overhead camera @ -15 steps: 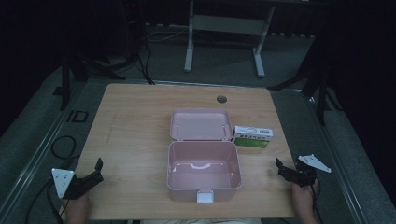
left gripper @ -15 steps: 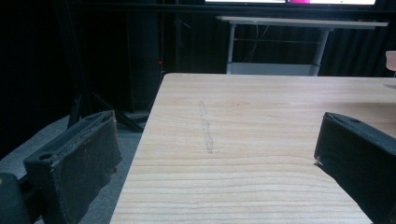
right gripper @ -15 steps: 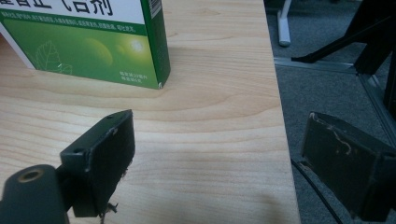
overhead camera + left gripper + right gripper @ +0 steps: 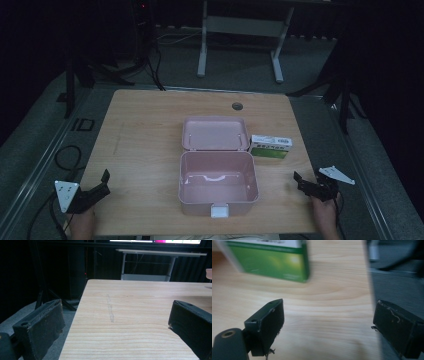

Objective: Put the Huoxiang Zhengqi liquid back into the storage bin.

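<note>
A: Where is the box [image 4: 270, 147]?

B: The green and white box lies on the counter [image 4: 145, 140], just beside the right edge of an open pink case [image 4: 218, 185], by its hinge.

A: And the tools?

B: The right tool [image 4: 301, 181] sits near the counter's right edge, well short of the box, jaws wide apart and empty. The left tool [image 4: 101, 184] rests at the near left corner, jaws also wide and empty.

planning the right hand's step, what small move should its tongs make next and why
Probably ease the right tongs forward toward the green and white box. Their jaws stand wide with nothing between them, the box lies just ahead beside the open pink case, and the case is empty.
</note>
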Demonstrator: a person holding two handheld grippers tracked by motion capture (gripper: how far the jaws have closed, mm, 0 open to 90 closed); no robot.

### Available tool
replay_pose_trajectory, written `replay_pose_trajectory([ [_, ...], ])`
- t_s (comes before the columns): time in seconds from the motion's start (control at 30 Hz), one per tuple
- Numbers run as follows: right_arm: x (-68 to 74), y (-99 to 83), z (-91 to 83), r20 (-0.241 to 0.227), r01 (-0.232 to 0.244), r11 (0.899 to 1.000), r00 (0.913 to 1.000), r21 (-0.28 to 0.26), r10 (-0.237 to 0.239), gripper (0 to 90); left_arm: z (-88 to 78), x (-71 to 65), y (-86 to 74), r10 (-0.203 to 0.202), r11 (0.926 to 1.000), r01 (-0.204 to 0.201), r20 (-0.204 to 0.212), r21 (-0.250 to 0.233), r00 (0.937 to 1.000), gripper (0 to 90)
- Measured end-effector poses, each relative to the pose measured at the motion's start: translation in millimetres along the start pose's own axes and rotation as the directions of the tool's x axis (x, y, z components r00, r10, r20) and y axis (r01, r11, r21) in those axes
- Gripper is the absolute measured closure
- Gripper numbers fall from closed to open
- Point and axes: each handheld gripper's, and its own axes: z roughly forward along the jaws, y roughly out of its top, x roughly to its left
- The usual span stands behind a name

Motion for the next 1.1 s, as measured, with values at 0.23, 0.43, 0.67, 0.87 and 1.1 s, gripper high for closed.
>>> replay_pose_trajectory([
  [0.23, -3.5, 4.1, 0.8, -0.229, 0.113, 0.989, 0.9694, 0.097, -0.088, 12.3, -0.2, 0.6, -0.1, -0.003, 1.0000, 0.003, 0.006, -0.001, 1.0000, 0.3],
  [0.43, -3.5, 7.2, -5.9, -0.231, 0.177, 0.974, 0.9626, 0.138, -0.142, 12.1, -0.1, 0.5, 0.0, -0.002, 1.0000, 0.002, 0.007, -0.001, 1.0000, 0.3],
  [0.67, 2.5, 13.6, -5.1, -0.342, 0.325, 0.913, 0.9105, 0.246, -0.232, 12.1, -0.3, 0.7, -0.1, -0.002, 1.0000, 0.002, 0.012, -0.001, 0.9999, 0.3],
  [0.87, 5.1, 16.2, -2.6, -0.466, 0.445, 0.850, 0.8379, 0.281, -0.284, 12.1, -0.2, 0.8, 0.0, -0.003, 1.0000, 0.003, 0.015, 0.000, 0.9999, 0.3],
  [1.1, 11.3, 17.8, -1.6, -0.549, 0.555, 0.782, 0.7622, 0.282, -0.343, 12.7, 0.8, 0.7, 0.3, -0.005, 1.0000, 0.005, 0.027, 0.008, 0.9996, 0.3],
])
